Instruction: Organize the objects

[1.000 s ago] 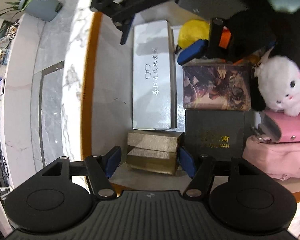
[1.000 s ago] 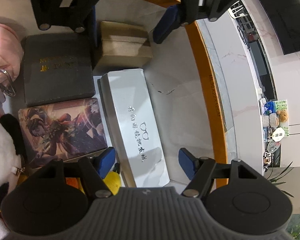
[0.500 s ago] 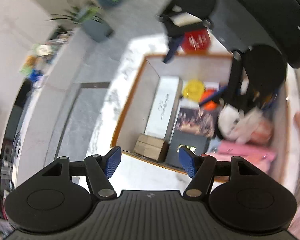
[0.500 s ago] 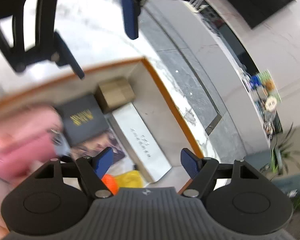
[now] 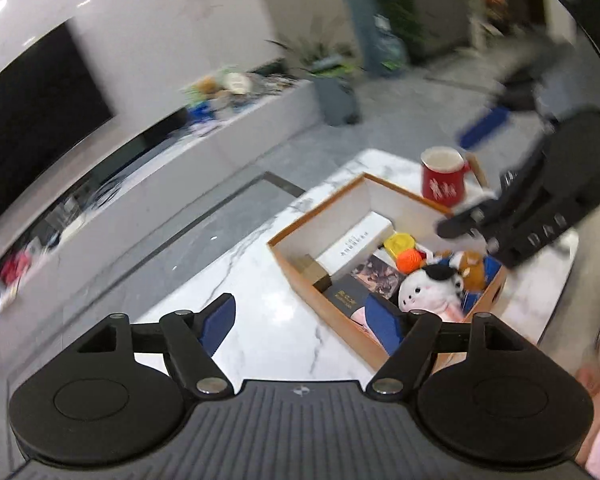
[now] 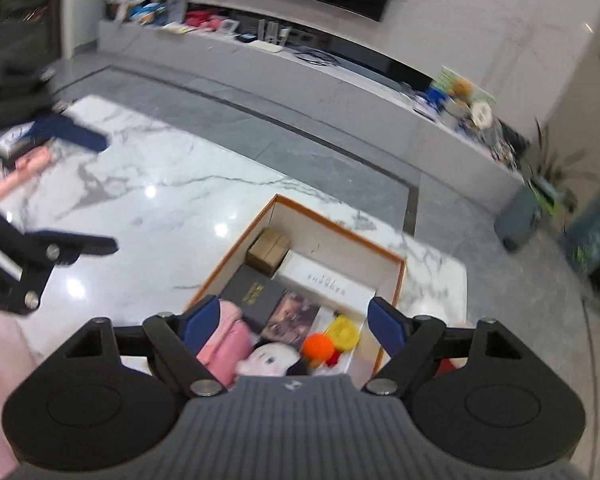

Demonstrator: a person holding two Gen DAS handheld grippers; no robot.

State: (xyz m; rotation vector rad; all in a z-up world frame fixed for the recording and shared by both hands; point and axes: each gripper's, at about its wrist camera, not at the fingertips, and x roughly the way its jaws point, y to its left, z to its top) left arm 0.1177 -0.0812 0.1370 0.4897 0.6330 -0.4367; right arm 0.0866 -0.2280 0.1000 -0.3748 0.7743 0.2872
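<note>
Box [image 6: 342, 236], 1 only, orange-rimmed and open-topped, sits on the white marble surface [image 6: 172, 200] holding 1 brown carton [image 6: 268, 250], 1 long white case [image 6: 328, 282], 1 black case [image 6: 252, 294], 1 white plush [image 5: 428, 292], 1 orange ball [image 6: 318, 346]; 1 red mug [image 5: 444, 178] stands just beyond it. Left tongs [image 5: 304, 320] and right tongs [image 6: 296, 320] hang above, both widening, nothing between them. Grey floor, low TV bench [image 6: 340, 76], potted plants
</note>
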